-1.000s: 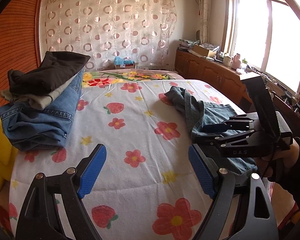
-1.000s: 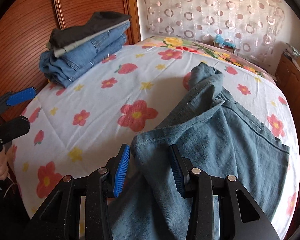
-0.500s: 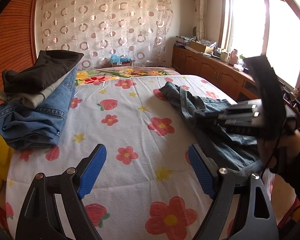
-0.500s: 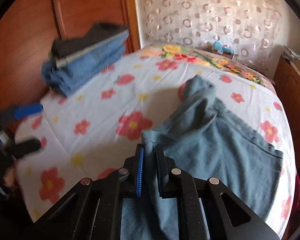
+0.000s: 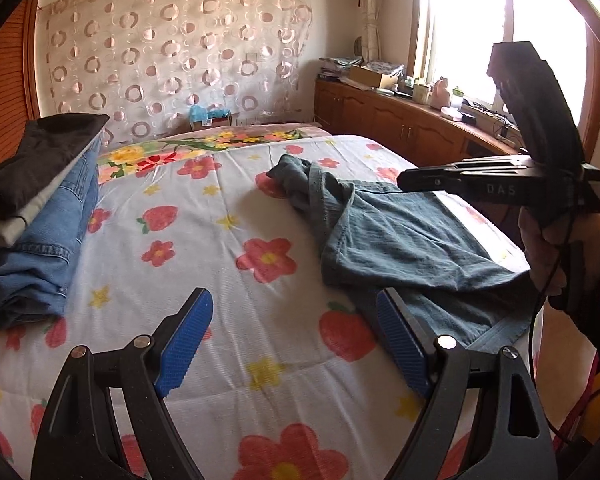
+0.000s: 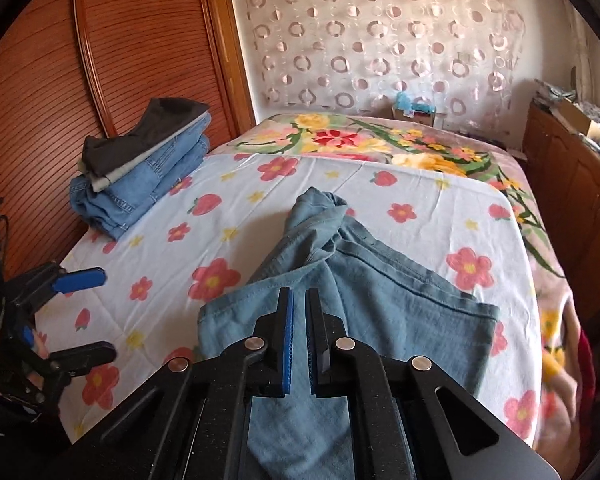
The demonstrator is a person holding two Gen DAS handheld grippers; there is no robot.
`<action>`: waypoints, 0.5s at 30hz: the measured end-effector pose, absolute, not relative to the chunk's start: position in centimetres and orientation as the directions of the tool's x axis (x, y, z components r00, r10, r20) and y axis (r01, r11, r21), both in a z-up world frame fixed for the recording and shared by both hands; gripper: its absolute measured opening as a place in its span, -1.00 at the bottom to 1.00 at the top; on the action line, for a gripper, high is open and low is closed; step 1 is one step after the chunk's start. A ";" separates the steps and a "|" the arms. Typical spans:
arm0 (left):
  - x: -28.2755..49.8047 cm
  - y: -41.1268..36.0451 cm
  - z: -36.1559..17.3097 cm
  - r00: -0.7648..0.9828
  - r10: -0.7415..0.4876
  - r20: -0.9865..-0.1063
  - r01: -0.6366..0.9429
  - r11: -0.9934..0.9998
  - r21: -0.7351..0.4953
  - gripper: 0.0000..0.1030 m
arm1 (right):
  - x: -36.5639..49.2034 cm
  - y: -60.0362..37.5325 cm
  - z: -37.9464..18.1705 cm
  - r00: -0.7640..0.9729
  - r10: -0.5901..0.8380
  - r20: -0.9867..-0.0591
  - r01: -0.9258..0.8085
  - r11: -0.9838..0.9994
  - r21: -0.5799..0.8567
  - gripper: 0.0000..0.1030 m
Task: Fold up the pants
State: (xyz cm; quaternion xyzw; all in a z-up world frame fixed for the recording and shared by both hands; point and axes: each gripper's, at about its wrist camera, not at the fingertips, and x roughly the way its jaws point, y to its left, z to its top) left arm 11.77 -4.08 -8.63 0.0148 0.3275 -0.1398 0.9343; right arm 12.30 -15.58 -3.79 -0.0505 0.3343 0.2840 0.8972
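Blue-grey pants (image 6: 400,312) lie crumpled on the right half of the flowered bed sheet (image 6: 380,192). My right gripper (image 6: 299,296) is shut on their near-left hem edge, and the cloth hangs below the pads. In the left wrist view the same pants (image 5: 400,248) spread under the right gripper (image 5: 402,179), which a hand holds a little above them. My left gripper (image 5: 294,300) stands open over bare sheet, its right finger (image 5: 400,336) beside the pants' near edge. From the right wrist it shows as the left gripper (image 6: 88,316) at the bed's left corner.
A stack of folded jeans and dark clothes (image 5: 40,220) sits at the bed's left side against a wooden wardrobe (image 6: 140,40). A low wooden cabinet (image 5: 400,128) with clutter runs under the window on the right. A floral blanket (image 6: 380,148) covers the far end.
The right gripper's jaws closed on the pants' edge and lifted it off the sheet. The left gripper slid to the right, closer to the pants, staying open.
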 end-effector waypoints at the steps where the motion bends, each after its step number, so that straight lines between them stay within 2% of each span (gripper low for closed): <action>1: 11.8 -4.0 -8.7 0.745 -0.254 -0.617 0.270 0.960 -0.069 0.64 | 12.3 -15.3 -3.9 0.608 0.486 -0.628 -0.553 0.827 0.104 -0.89; 2: 11.7 -3.9 -8.8 0.742 -0.252 -0.621 0.267 0.961 -0.072 0.64 | 12.0 -14.9 -4.0 0.600 0.496 -0.627 -0.566 0.818 0.105 -0.89; 3: 11.6 -3.9 -8.9 0.741 -0.250 -0.623 0.264 0.962 -0.072 0.64 | 11.8 -14.4 -4.2 0.594 0.499 -0.631 -0.576 0.812 0.100 -0.80; 4: 11.6 -3.8 -8.9 0.741 -0.248 -0.625 0.263 0.962 -0.070 0.64 | 12.0 -14.3 -4.3 0.591 0.497 -0.636 -0.581 0.808 0.092 -0.58; 6: 11.5 -3.5 -8.9 0.742 -0.240 -0.626 0.257 0.964 -0.065 0.64 | 11.9 -13.4 -4.9 0.570 0.509 -0.645 -0.602 0.793 0.094 -0.45; 15: 11.1 -2.0 -9.2 0.746 -0.220 -0.629 0.224 0.972 -0.075 0.64 | 13.2 -9.5 -7.8 0.473 0.487 -0.734 -0.672 0.738 0.057 -0.45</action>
